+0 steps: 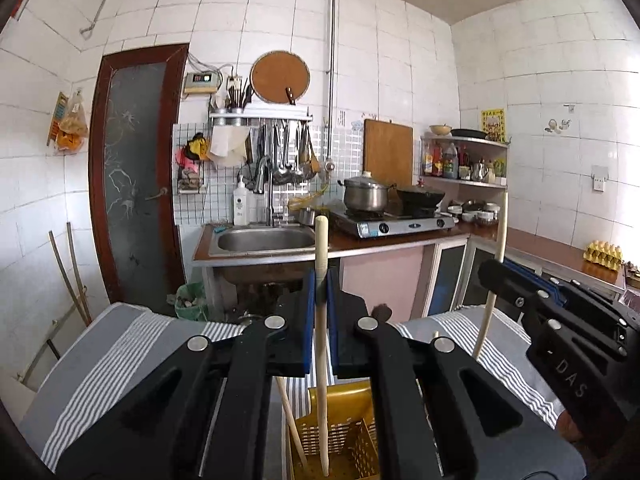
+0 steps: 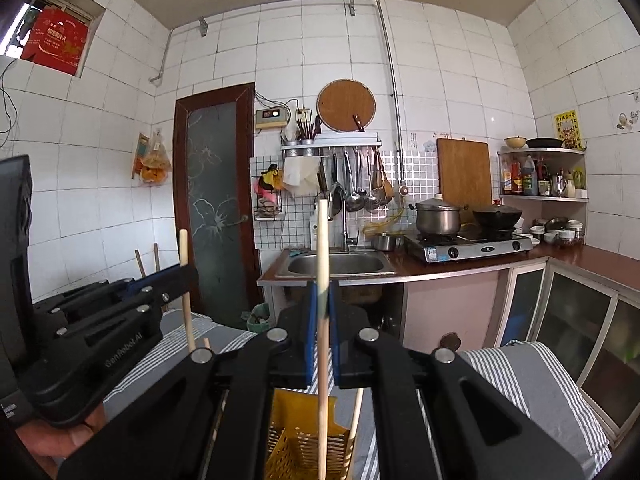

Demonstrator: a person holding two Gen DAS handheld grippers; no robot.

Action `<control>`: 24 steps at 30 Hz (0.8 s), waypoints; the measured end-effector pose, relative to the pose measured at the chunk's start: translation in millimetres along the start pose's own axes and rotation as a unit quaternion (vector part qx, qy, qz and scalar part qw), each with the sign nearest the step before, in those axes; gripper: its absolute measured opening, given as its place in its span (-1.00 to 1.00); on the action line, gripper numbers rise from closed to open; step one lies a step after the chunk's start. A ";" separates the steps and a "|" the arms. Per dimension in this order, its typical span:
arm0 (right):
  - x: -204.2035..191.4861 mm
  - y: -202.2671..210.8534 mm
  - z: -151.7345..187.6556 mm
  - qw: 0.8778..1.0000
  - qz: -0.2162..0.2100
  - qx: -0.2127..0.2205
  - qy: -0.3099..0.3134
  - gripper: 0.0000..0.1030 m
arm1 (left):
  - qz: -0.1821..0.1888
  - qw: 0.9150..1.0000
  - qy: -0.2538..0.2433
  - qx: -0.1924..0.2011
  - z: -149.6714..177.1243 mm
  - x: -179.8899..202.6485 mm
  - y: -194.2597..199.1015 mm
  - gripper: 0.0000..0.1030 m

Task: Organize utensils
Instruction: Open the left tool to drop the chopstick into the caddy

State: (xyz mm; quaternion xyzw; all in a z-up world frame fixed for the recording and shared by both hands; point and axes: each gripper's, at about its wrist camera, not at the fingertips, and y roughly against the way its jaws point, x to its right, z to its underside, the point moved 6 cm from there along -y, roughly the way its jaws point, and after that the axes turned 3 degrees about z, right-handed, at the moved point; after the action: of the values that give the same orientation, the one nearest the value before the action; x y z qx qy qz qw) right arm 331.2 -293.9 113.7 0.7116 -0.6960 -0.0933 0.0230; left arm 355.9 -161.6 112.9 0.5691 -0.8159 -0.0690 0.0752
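Observation:
My left gripper (image 1: 321, 282) is shut on a pale wooden chopstick (image 1: 321, 240) that stands upright. Its lower end reaches down into a yellow perforated utensil basket (image 1: 344, 440), where another chopstick (image 1: 294, 424) leans. To the right, my right gripper (image 1: 494, 274) holds a second upright chopstick (image 1: 502, 232). In the right wrist view that gripper (image 2: 322, 296) is shut on its chopstick (image 2: 322, 240), which runs down into the same basket (image 2: 292, 448). The left gripper (image 2: 185, 276) shows there at the left with its chopstick (image 2: 183, 248).
The basket lies on a grey cloth with white stripes (image 1: 120, 344). Across the room are a steel sink (image 1: 266, 240), a gas stove (image 1: 396, 224) with a pot and a wok, a corner shelf (image 1: 464, 160), an egg tray (image 1: 604, 254) and a dark door (image 1: 136, 176).

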 end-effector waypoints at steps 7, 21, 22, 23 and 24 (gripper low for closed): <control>-0.3 -7.4 7.2 1.000 0.000 -0.018 0.001 -0.86 | 0.000 1.000 0.001 -0.026 11.1 -4.4 -10.8 -0.55; 23.2 8.0 -1.9 0.999 0.032 -0.008 -0.023 -0.09 | -0.023 0.999 0.019 -0.017 -1.6 -23.8 2.1 -0.37; 23.2 9.7 -3.3 0.999 0.034 -0.010 -0.024 -0.09 | -0.026 0.999 0.021 -0.017 -3.4 -25.6 5.7 -0.36; 24.1 14.0 -4.5 0.999 0.036 -0.015 -0.025 -0.09 | -0.028 0.999 0.021 -0.019 -4.6 -27.3 8.8 -0.35; 23.8 17.0 -5.5 0.999 0.037 -0.018 -0.023 -0.09 | -0.031 0.999 0.016 -0.024 -5.1 -29.5 15.5 -0.35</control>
State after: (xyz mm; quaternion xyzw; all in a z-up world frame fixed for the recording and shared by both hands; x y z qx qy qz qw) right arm 315.7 -318.6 119.5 0.6827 -0.7201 -0.1214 0.0233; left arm 352.7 -128.8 119.7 0.5935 -0.7944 -0.0821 0.1001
